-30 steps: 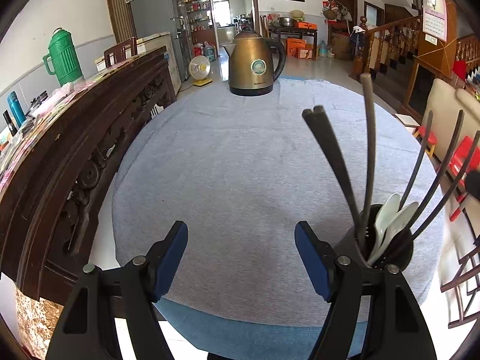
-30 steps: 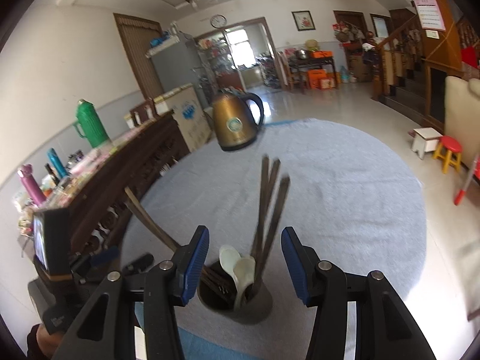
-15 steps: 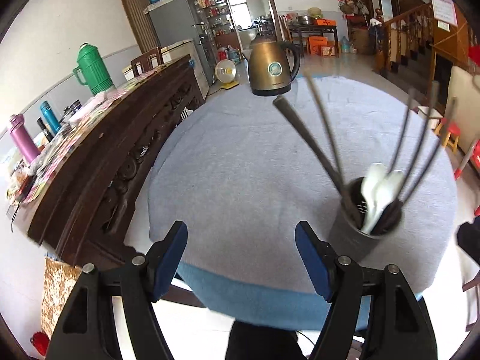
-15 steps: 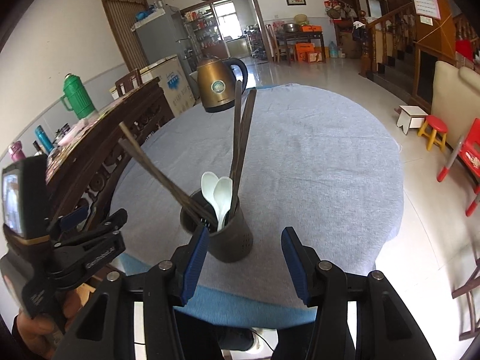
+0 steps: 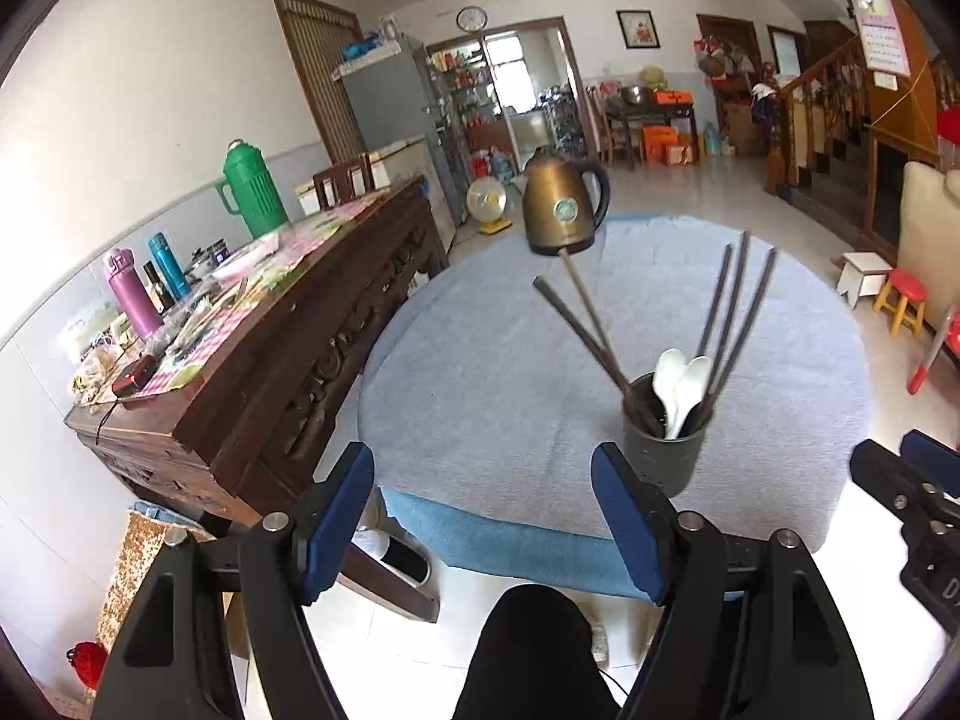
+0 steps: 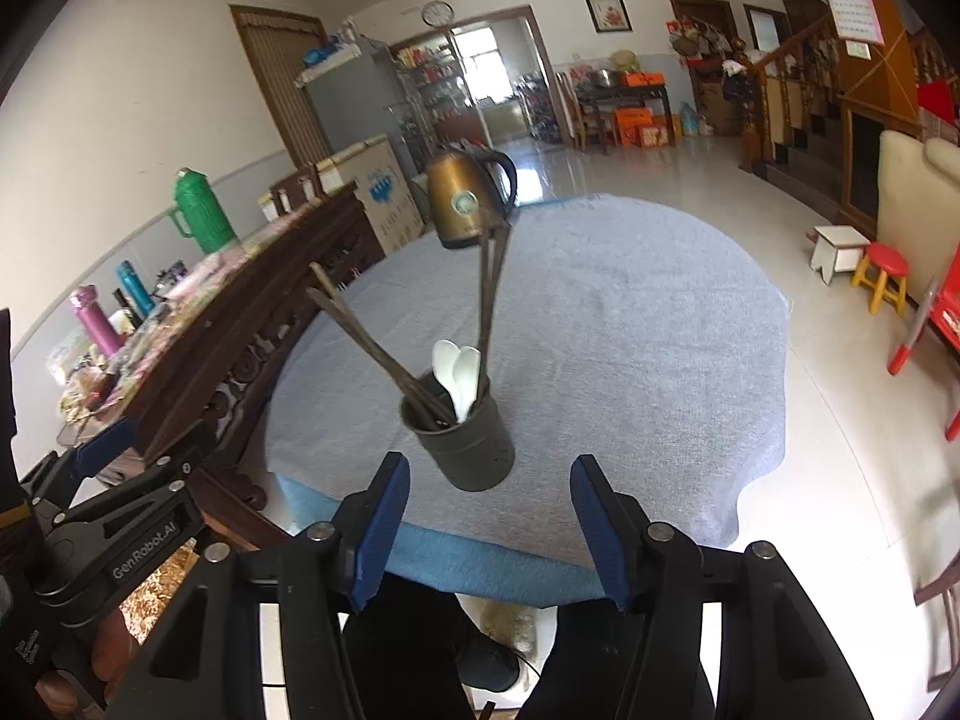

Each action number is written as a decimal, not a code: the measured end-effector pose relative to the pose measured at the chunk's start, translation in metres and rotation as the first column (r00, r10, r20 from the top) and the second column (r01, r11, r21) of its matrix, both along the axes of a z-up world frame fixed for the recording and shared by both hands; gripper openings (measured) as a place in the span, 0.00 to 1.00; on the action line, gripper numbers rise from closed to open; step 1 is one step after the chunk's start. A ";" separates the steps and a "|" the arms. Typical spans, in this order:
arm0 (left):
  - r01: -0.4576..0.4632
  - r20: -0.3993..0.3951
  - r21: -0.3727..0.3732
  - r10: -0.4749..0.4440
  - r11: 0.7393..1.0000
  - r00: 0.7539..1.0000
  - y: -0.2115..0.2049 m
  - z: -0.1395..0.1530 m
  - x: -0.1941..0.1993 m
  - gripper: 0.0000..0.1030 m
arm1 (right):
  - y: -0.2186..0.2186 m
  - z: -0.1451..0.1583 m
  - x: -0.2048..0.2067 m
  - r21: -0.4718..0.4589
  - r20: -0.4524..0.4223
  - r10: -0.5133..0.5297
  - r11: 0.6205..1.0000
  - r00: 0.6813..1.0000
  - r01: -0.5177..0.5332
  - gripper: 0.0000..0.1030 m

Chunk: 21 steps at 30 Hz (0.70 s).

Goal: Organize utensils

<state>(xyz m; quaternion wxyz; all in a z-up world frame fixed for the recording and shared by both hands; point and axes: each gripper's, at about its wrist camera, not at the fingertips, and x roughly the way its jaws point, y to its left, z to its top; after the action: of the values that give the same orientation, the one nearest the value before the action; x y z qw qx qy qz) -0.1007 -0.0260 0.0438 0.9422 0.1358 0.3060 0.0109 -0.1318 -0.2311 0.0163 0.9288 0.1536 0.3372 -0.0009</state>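
Grey holder (image 6: pixel 465 438) at frame centre already keeps chopsticks (image 6: pixel 489 294) and spoons (image 6: pixel 457 373); my left gripper (image 5: pixel 483 519) gapes empty, right gripper (image 6: pixel 489 525) is opening, nothing between. Sorting seems finished, nothing left to fetch.

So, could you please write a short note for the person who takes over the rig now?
Left tongs: open, empty, off the table's near edge.
Right tongs: empty, jaws opening, just short of the holder.
Holder stands upright near the front edge of the round table, with chopsticks and two white spoons inside.
Done: all visible utensils are in the holder.
Left: no loose utensils show on the table; the kettle stands at the far side.
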 end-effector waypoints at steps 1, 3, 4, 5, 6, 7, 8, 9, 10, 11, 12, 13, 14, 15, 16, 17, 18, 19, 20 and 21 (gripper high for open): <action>0.007 0.007 -0.003 -0.007 1.000 1.000 0.001 0.002 -0.003 0.74 | 0.001 0.003 -0.005 -0.001 0.018 -0.002 1.000 1.000 0.002 0.61; 0.012 0.015 -0.004 -0.012 1.000 1.000 0.003 0.007 -0.006 0.75 | 0.004 0.007 -0.008 -0.008 0.041 -0.016 1.000 0.999 0.016 0.62; 0.011 0.019 -0.003 -0.011 1.000 1.000 0.004 0.008 -0.006 0.75 | 0.005 0.008 -0.009 -0.010 0.050 -0.028 1.000 0.998 0.029 0.62; 0.005 0.023 -0.005 -0.005 1.000 1.000 0.007 0.009 -0.005 0.75 | 0.005 0.008 -0.010 -0.005 0.061 -0.048 0.999 0.997 0.049 0.62; 0.002 0.025 -0.010 -0.001 1.000 1.000 0.009 0.009 -0.004 0.75 | 0.004 0.008 -0.011 -0.003 0.070 -0.061 0.998 0.996 0.061 0.62; 0.000 0.028 -0.021 0.000 1.000 1.000 0.011 0.009 -0.004 0.75 | 0.005 0.009 -0.013 -0.010 0.079 -0.077 0.997 0.994 0.078 0.62; 0.003 0.027 -0.042 -0.002 0.999 1.000 0.015 0.010 -0.004 0.75 | 0.008 0.010 -0.014 -0.034 0.093 -0.090 0.995 0.992 0.093 0.62; 0.007 0.026 -0.065 -0.006 0.998 1.000 0.018 0.010 -0.005 0.75 | 0.009 0.010 -0.015 -0.051 0.100 -0.093 0.994 0.991 0.098 0.62; 0.007 0.025 -0.073 -0.005 0.997 1.000 0.020 0.009 -0.005 0.75 | 0.012 0.011 -0.016 -0.063 0.107 -0.092 0.993 0.990 0.099 0.62; 0.003 0.023 -0.075 -0.001 0.997 1.000 0.021 0.009 -0.005 0.75 | 0.012 0.011 -0.016 -0.064 0.109 -0.089 0.993 0.990 0.096 0.62; 0.001 0.022 -0.072 0.000 0.997 1.000 0.020 0.008 -0.006 0.75 | 0.013 0.011 -0.017 -0.061 0.109 -0.083 0.994 0.991 0.090 0.62; 0.005 0.020 -0.070 -0.004 0.998 1.000 0.020 0.007 -0.006 0.75 | 0.013 0.010 -0.016 -0.061 0.106 -0.077 0.995 0.991 0.084 0.62; 0.009 0.018 -0.069 -0.008 0.998 1.000 0.019 0.007 -0.007 0.75 | 0.015 0.011 -0.015 -0.063 0.103 -0.073 0.995 0.992 0.080 0.62; 0.012 0.020 -0.069 -0.011 0.998 1.000 0.018 0.007 -0.008 0.75 | 0.015 0.011 -0.016 -0.065 0.104 -0.071 0.995 0.992 0.078 0.62; 0.018 0.023 -0.070 -0.016 0.997 1.000 0.018 0.008 -0.008 0.75 | 0.015 0.011 -0.016 -0.066 0.105 -0.070 0.995 0.992 0.077 0.62; 0.022 0.027 -0.071 -0.020 0.997 0.999 0.017 0.008 -0.008 0.75 | 0.015 0.012 -0.016 -0.066 0.108 -0.071 0.995 0.992 0.078 0.62; 0.024 0.032 -0.071 -0.022 0.997 0.999 0.017 0.009 -0.009 0.75 | 0.014 0.012 -0.016 -0.067 0.111 -0.072 0.995 0.991 0.080 0.62; 0.026 0.039 -0.072 -0.023 0.997 0.999 0.017 0.009 -0.010 0.75 | 0.015 0.013 -0.017 -0.069 0.116 -0.075 0.994 0.990 0.083 0.62; 0.026 0.041 -0.074 -0.023 0.997 0.999 0.017 0.010 -0.010 0.75 | 0.015 0.013 -0.017 -0.074 0.119 -0.074 0.994 0.990 0.084 0.62; 0.025 0.043 -0.077 -0.022 0.997 0.999 0.016 0.010 -0.011 0.75 | 0.015 0.013 -0.018 -0.077 0.119 -0.072 0.994 0.990 0.082 0.62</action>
<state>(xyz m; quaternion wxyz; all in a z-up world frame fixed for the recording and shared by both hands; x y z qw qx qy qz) -0.1113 -0.0095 0.0534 0.9530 0.1025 0.2849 -0.0093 -0.1494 -0.2160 0.0290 0.9516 0.1284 0.2762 -0.0416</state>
